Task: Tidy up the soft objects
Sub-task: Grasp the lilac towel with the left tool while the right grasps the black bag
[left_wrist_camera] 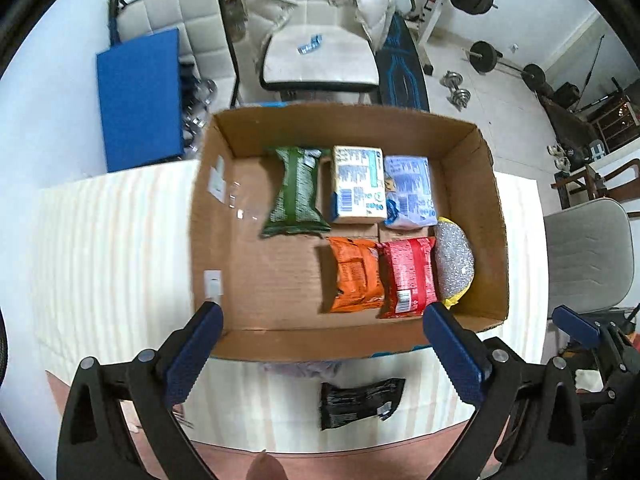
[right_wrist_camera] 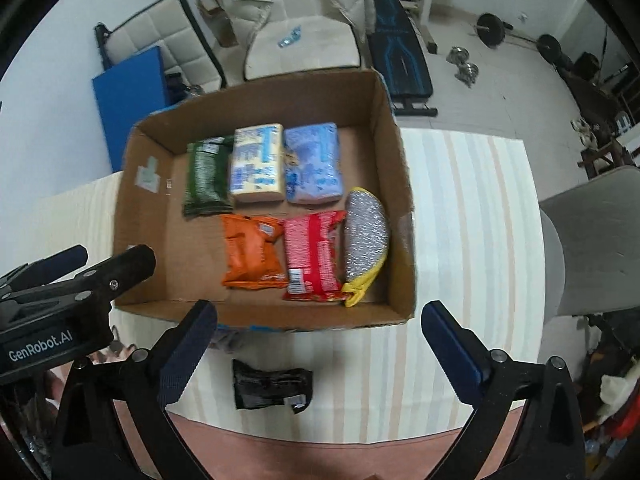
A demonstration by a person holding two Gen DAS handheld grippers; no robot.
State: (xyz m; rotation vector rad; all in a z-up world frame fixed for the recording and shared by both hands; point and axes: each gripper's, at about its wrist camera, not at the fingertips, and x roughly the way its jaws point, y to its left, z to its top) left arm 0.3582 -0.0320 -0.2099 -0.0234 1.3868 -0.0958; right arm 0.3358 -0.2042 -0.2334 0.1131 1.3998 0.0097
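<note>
Looking down from both wrists, I see the striped table (left_wrist_camera: 100, 240) filling the lower half of each frame, with the cardboard box (left_wrist_camera: 476, 208) sitting at its centre. Six soft things already lie packed toward the box's right side: a far row of a green packet (left_wrist_camera: 296, 194), a pale tissue pack (left_wrist_camera: 358, 184) and a lilac pack (left_wrist_camera: 410, 192), touching one another, then a near row of an orange packet (left_wrist_camera: 356, 274), a red packet (left_wrist_camera: 408, 276) and a silver-and-yellow scrubber (left_wrist_camera: 454, 264) wedged against the right wall. The box's left half is bare cardboard. Most of the sorting looks done, I judge; what remains is the black packet (right_wrist_camera: 272, 386), lying on the table just in front of the box's near wall, low centre in both views. My left gripper (left_wrist_camera: 322, 354) and right gripper (right_wrist_camera: 318, 354) both hover spread wide above it, holding nothing.
</note>
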